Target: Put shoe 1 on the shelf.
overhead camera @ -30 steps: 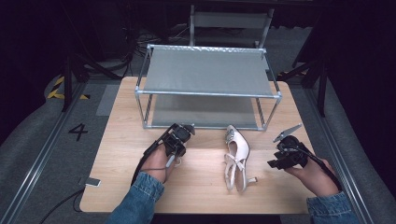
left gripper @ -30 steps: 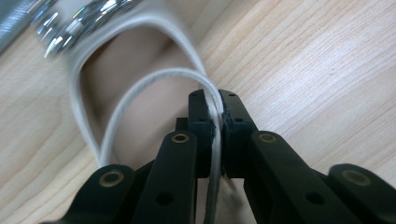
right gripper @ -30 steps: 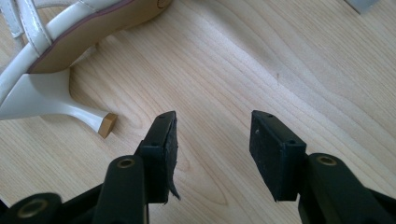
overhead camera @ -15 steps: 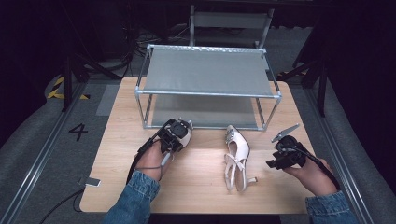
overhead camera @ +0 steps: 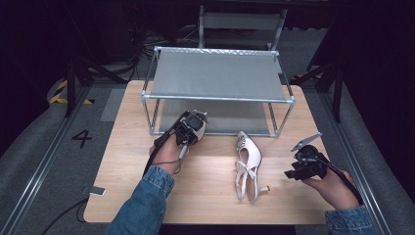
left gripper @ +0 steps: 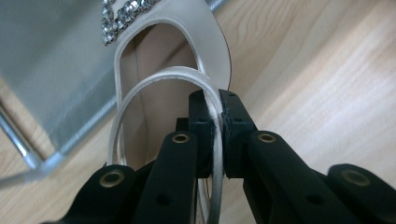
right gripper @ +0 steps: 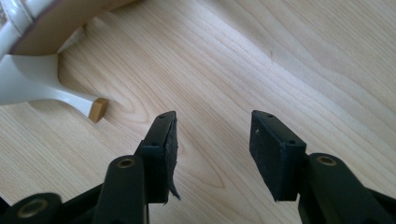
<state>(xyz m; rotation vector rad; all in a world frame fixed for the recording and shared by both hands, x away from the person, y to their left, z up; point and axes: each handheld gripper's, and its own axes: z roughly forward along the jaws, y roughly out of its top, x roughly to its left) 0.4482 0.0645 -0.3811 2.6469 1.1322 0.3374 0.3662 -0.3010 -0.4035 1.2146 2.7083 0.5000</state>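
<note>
Clamping one shoe's [left gripper: 173, 56] white strap [left gripper: 212, 107], the left gripper [overhead camera: 192, 128] carries it toe-first toward the rack [overhead camera: 218, 98] and its lower shelf. A second shoe [overhead camera: 248, 164] lies before the rack, lengthwise toward it, nearer the right gripper [right gripper: 212, 154], whose jaws stand apart and empty.

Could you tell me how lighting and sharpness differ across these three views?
High view: bright table against dark surroundings. Left gripper view: the strap is sharp, while the shelf mesh behind is soft. Right gripper view: even light, crisp wood grain, and the heel casts a faint shadow.
</note>
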